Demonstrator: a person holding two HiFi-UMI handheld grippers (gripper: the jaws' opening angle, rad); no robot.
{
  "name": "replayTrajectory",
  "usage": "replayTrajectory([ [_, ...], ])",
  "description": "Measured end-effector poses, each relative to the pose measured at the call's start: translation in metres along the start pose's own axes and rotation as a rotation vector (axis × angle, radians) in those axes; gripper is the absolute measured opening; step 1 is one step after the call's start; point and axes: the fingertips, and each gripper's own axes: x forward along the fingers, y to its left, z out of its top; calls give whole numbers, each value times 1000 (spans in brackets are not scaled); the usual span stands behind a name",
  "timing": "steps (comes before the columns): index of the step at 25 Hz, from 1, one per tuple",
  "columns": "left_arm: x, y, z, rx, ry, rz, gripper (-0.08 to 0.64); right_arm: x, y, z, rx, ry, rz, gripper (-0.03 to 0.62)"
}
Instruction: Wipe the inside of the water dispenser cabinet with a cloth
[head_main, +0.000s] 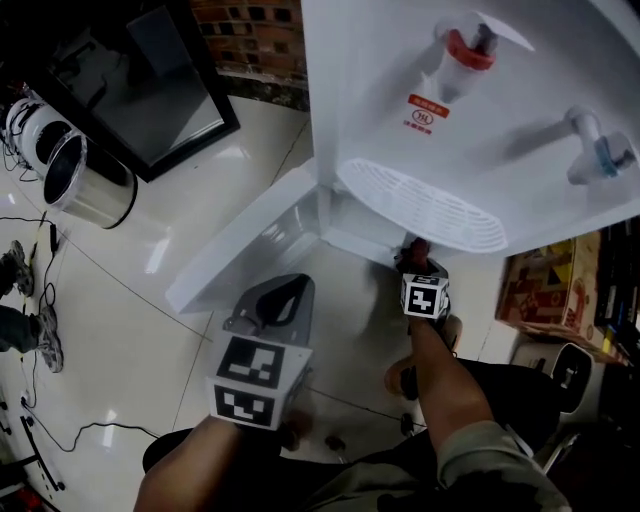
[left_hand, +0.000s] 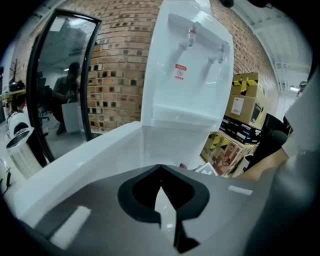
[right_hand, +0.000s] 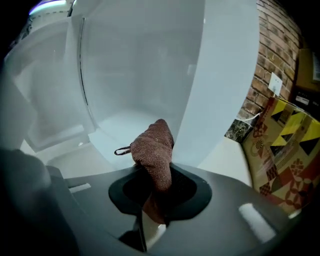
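the right gripper (right_hand: 152, 202) was clamped on a brown woven cloth (right_hand: 155, 145), just at the open cabinet (right_hand: 135, 85) of the tall white plastic water dispenser (left_hand: 187, 60). the left gripper (left_hand: 162, 200), jaws together and empty, was near that cabinet's white door (left_hand: 85, 160)

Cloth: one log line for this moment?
right gripper: shut on cloth | left gripper: shut, empty | cabinet: door open, cloth at its opening | wipe contact: cannot tell
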Motion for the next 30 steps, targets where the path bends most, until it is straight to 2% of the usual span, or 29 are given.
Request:
replayTrajectory([
  [3, -2, 10, -7, -26, 10, 23, 0, 6, 2, -6, -4, 12, -16, 89],
  [6, -7, 17, -4, -42, -1, 41, 0, 4, 4, -7, 58, 19, -43, 91],
  [9, -14, 17, 2, -45, -23, 38, 0, -8, 23, 21, 105, -70, -10, 89],
  [11, -16, 15, 4, -47, -31, 32, 0, -16, 51, 57, 104, -170, 80, 91],
  [14, -17, 9, 7, -50, -40, 19, 0, -23, 97, 112, 130, -279, 277, 91],
  [16, -16, 6, 12, -51, -51, 12, 0, -21, 117, 136, 171, -287, 371, 92],
  [18, -16, 5, 16, -55, -60, 10, 0, -9, 129, 148, 225, -250, 414, 89],
  [20, -15, 6, 20, -66, -67, 13, 0, 5, 135, 150, 258, -212, 411, 89],
  [24, -16, 12, 23, -99, -75, 30, 0, 38, 141, 134, 251, -126, 344, 87],
  [27, -18, 16, 19, -127, -71, 44, 0, 56, 145, 117, 203, -63, 301, 86],
  [30, -19, 18, 17, -143, -69, 46, 0, 63, 143, 113, 140, -61, 269, 87],
])
